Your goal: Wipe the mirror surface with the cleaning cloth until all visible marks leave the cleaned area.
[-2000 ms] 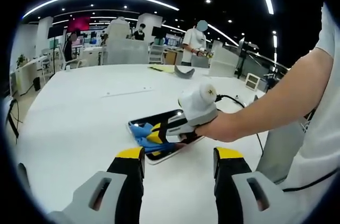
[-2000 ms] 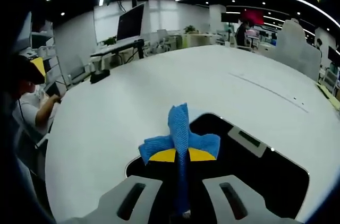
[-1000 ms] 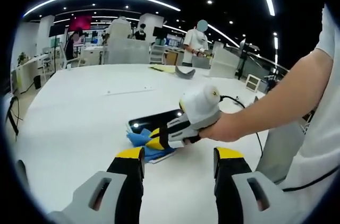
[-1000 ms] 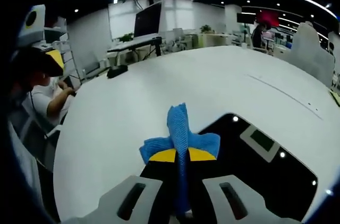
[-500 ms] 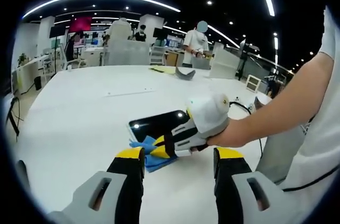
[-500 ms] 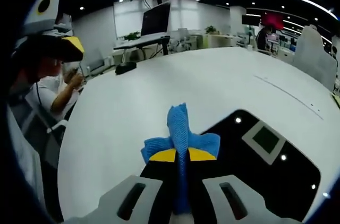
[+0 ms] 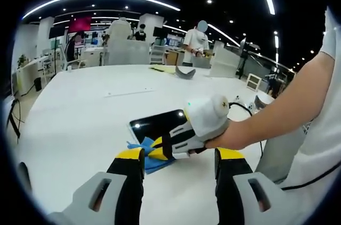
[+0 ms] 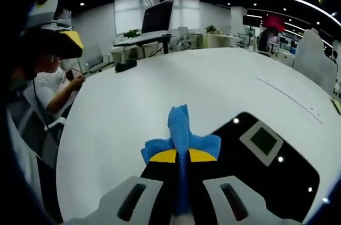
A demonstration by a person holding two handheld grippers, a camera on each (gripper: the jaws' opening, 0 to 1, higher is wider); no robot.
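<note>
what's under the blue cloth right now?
The blue cloth, clamped in the right gripper, overlaps the mirror corner and the white table. Any marks beneath are covered.

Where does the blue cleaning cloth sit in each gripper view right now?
Left gripper view: blue cleaning cloth lies low and centre, under the right gripper at the mirror's near edge.
Right gripper view: the cloth is bottom centre, pinched between the jaws.
Shared landmark: the dark mirror on the white table.
</note>
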